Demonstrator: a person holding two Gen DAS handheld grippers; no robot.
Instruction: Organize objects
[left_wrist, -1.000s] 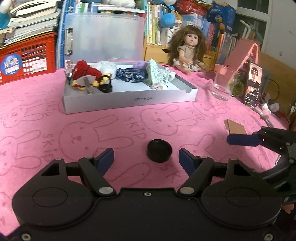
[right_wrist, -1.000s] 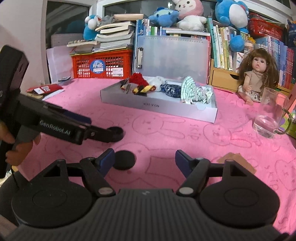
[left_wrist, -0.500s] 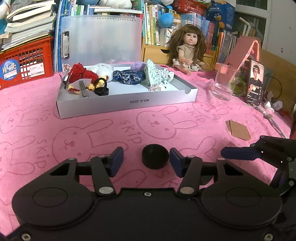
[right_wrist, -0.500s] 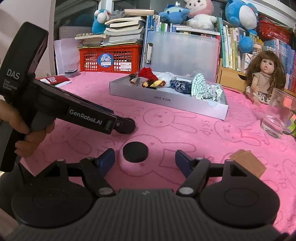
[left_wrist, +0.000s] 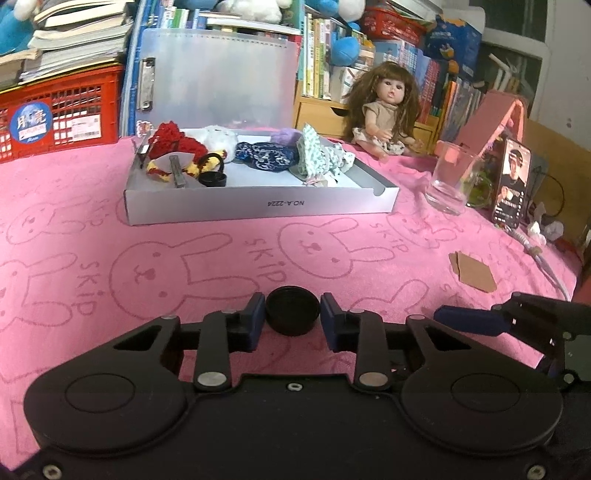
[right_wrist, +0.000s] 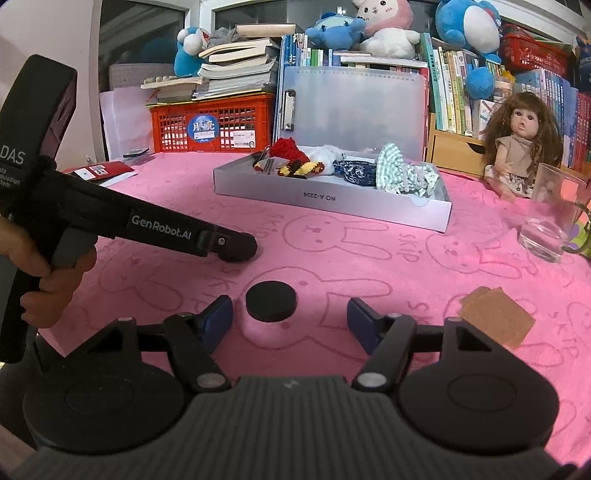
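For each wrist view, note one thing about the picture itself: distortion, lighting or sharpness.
Left wrist view: fisheye bends the pink cloth outward, corners go dark, and the black cap between the left gripper pads stays sharp. Right wrist view: shelves curve at the top edge, the glass shows pale reflections, and a dim shadow lies under the second black cap.

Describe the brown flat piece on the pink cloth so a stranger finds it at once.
On the pink rabbit-print cloth, find the grey tray, then the glass mug to its right. Nearer the camera than the mug lies the brown cardboard piece, flat and alone. It is brown and angular; the black disc nearby is round.
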